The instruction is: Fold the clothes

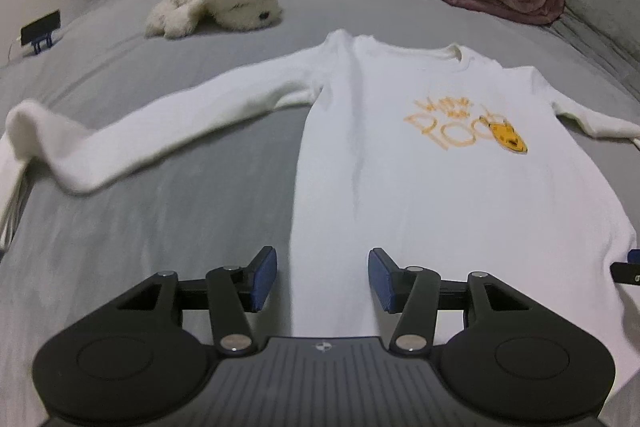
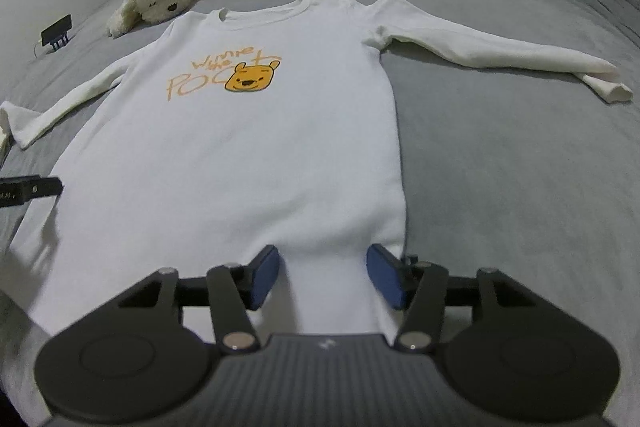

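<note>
White and long-sleeved, the sweatshirt [image 2: 248,131] with an orange bear print lies face up and flat on the grey bed [image 2: 520,167], both sleeves spread out. Left gripper [image 1: 322,277] hovers with its blue pads apart over the hem's left corner; right gripper [image 2: 322,273] does likewise, spread wide, over the hem's right corner.
</note>
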